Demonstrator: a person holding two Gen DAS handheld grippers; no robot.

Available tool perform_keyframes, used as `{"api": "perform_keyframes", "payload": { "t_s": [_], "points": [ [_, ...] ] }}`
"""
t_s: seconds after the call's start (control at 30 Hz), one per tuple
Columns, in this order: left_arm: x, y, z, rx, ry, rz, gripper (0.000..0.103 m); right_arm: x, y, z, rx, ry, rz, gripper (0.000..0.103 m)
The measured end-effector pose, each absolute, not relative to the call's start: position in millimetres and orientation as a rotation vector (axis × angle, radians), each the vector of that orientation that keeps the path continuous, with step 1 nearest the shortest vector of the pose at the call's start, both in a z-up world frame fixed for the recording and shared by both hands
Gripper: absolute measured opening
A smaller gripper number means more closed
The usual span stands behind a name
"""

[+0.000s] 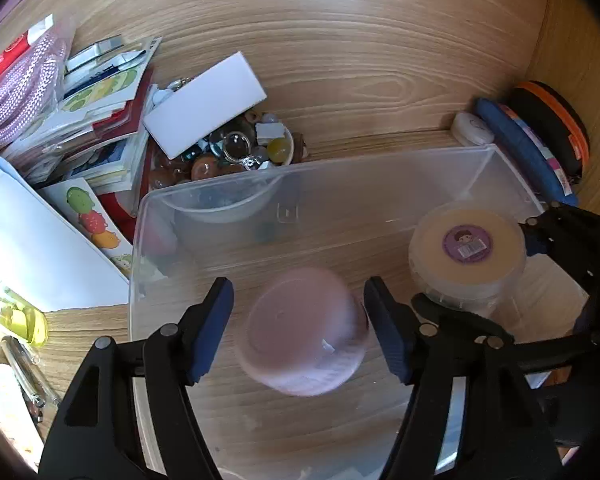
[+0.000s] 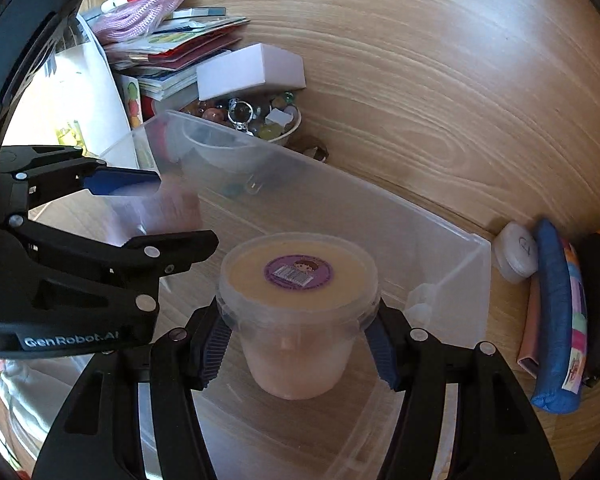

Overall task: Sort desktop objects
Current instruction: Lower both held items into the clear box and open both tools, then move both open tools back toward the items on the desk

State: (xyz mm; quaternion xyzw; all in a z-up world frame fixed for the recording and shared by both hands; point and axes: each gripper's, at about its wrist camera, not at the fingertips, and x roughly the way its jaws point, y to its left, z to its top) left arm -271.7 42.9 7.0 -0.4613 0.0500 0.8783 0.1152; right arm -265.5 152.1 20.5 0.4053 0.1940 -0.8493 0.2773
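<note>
A clear plastic bin (image 1: 380,172) (image 2: 440,248) stands on the wooden desk. My left gripper (image 1: 300,328) is open over it; a blurred pink tub (image 1: 304,332) lies between the fingers, apart from both pads. My right gripper (image 2: 298,338) is shut on a yellow-lidded tub (image 2: 300,272) with a purple sticker, held inside the bin's right part; the tub also shows in the left wrist view (image 1: 466,250). The left gripper also shows in the right wrist view (image 2: 140,208) with the pink tub (image 2: 168,208) blurred between its fingers.
A bowl of marbles and trinkets (image 1: 236,152) sits behind the bin under a white box (image 1: 208,104). Stacked booklets and a pink bag (image 1: 24,80) lie left. A blue pouch (image 2: 556,316), a white round case (image 2: 516,252) and an orange-black case (image 1: 556,124) lie right.
</note>
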Motion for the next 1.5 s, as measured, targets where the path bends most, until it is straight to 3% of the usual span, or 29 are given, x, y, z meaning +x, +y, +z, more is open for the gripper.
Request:
{"api": "perform_keyframes", "payload": {
  "t_s": [0.13,0.4,0.47,0.53,0.8,1.5],
  "points": [
    [-270.3,37.7,9.8,-1.375,0.160,2.569,0.068,-268.6,150.4,18.5,1.113,0.513,-2.274,0.059],
    [-267.5,36.7,11.8,-1.390,0.132,2.556,0.081,-266.5,158.8,25.9,1.133,0.497,-2.284,0.069],
    [-265.2,37.4,11.9,-1.390,0.138,2.559,0.081,-265.9,161.9,27.7,1.125,0.488,-2.283,0.078],
    [-262.4,39.9,12.9,-1.389,0.138,2.560,0.081,-263.0,166.0,30.3,1.103,0.492,-2.300,0.080],
    [-242.7,40.5,32.9,-1.323,0.121,2.594,0.089,-242.7,182.7,47.9,1.034,0.482,-2.338,0.081],
    [-142.9,17.7,76.7,-1.135,0.097,2.711,0.093,-154.3,225.4,96.9,0.818,0.373,-2.443,0.082]
  ]
}}
